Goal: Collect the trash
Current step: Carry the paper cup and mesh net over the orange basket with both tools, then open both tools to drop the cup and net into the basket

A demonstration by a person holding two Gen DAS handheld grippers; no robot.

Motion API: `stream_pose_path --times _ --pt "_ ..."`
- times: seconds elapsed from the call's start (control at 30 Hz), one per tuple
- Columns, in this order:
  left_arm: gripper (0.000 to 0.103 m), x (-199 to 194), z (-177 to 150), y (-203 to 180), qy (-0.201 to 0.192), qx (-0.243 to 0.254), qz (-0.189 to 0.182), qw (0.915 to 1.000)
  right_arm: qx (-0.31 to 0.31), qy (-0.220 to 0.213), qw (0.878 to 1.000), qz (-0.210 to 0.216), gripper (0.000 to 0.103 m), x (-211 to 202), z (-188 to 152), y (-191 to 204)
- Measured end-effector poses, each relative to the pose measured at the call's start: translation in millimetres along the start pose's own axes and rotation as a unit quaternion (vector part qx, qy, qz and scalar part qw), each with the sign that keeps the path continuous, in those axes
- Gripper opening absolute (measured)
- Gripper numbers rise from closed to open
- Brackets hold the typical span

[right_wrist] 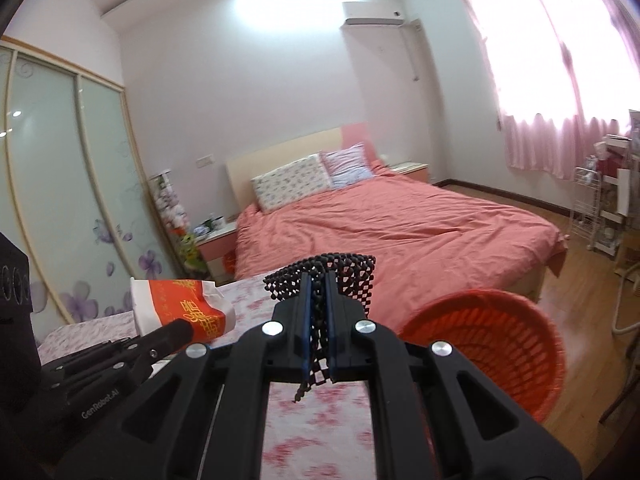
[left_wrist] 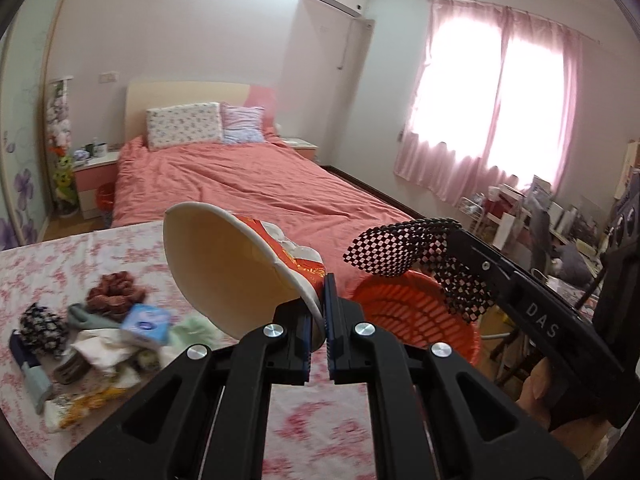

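Fingers of our left gripper (left_wrist: 319, 312) pinch the rim of a paper cup (left_wrist: 224, 268), jaws nearly together with only the cup wall between the blue pads. We see the cup tipped on its side, its cream inside facing the left wrist camera, its outer wall red and white with gold print; from the right wrist view the same cup (right_wrist: 180, 306) shows red panels with yellow characters.

Our right gripper (right_wrist: 319, 320) clamps a black beaded mesh piece (right_wrist: 326, 276), jaws narrow with the strands squeezed between the pads. The mesh is a lattice of small dark beads, fanning out past the fingertips and trailing a short beaded end back under them. In the left wrist view the mesh (left_wrist: 404, 252) hangs just above the orange plastic basket (left_wrist: 416, 312), with the right gripper (left_wrist: 460, 264) reaching in from the right.

That basket (right_wrist: 484, 344) is slatted, open at the top, and sits near right, beside the pink floral cloth (right_wrist: 316, 432) beneath both grippers.

On the cloth, near left, lies a heap of small items (left_wrist: 96, 332): a blue tissue packet (left_wrist: 146, 322), a brown scrunchie (left_wrist: 116, 290), and crumpled pieces we cannot identify.

Farther off stands a bed (left_wrist: 256, 180) with a salmon cover and two pillows (left_wrist: 204, 124), pink curtains (left_wrist: 492, 96) on the right.
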State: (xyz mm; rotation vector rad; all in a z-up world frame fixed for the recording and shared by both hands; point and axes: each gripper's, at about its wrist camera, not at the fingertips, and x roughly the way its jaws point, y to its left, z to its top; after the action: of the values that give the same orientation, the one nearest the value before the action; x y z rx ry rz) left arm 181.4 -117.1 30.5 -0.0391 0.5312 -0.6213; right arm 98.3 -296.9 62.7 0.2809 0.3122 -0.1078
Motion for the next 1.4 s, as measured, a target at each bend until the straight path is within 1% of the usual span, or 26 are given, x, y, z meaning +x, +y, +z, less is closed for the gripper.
stream_pose_path --times 0.13,0.33,0.43,0.7,0.77,0.8,0.83,0.87,0.9,0.93,0.97,1.1,1.23,1.37,1.4 --pt "0.006 17 -1 -22 0.010 0.014 -0.022 0.9996 0.013 -0.005 1.000 -0.026 0.007 -5 -1 -31" --pt "0.006 40 -3 -51 0.025 0.033 -0.054 0.9977 0.036 -0.009 0.998 -0.052 0.007 -9 -4 -72" --pt "0.006 58 -6 -65 0.041 0.039 -0.069 0.9961 0.050 -0.007 0.997 -0.066 0.007 -6 -6 -96" --pt "0.006 96 -18 -88 0.083 0.054 -0.089 0.9911 0.084 0.015 0.993 -0.083 0.008 20 -14 -140" --pt "0.006 104 -21 -92 0.098 0.056 -0.091 0.9894 0.094 0.026 0.992 -0.080 0.013 28 -17 -147" --pt "0.006 107 -22 -92 0.106 0.056 -0.090 0.9888 0.099 0.033 0.991 -0.078 0.013 33 -19 -152" --pt "0.010 111 -25 -91 0.114 0.057 -0.087 0.9881 0.103 0.040 0.991 -0.076 0.016 37 -21 -156" --pt "0.019 113 -26 -92 0.118 0.057 -0.083 0.9878 0.106 0.043 0.991 -0.075 0.022 39 -23 -157" --pt "0.026 115 -27 -92 0.122 0.056 -0.077 0.9879 0.108 0.047 0.990 -0.076 0.024 42 -24 -159" --pt "0.039 116 -29 -94 0.124 0.054 -0.073 0.9881 0.110 0.050 0.990 -0.077 0.026 45 -25 -162" --pt "0.046 116 -30 -92 0.124 0.052 -0.067 0.9886 0.111 0.053 0.989 -0.081 0.026 47 -28 -164" --pt "0.048 115 -30 -86 0.130 0.044 -0.051 0.9892 0.112 0.054 0.988 -0.090 0.028 45 -29 -166" --pt "0.049 107 -25 -76 0.123 0.040 -0.033 0.9911 0.097 0.048 0.989 -0.100 0.039 38 -27 -158" --pt "0.053 91 -24 -55 0.110 0.034 -0.002 0.9934 0.075 0.040 0.991 -0.100 0.053 30 -23 -141" --pt "0.054 85 -25 -49 0.105 0.034 0.007 0.9939 0.070 0.039 0.992 -0.097 0.054 29 -22 -135"
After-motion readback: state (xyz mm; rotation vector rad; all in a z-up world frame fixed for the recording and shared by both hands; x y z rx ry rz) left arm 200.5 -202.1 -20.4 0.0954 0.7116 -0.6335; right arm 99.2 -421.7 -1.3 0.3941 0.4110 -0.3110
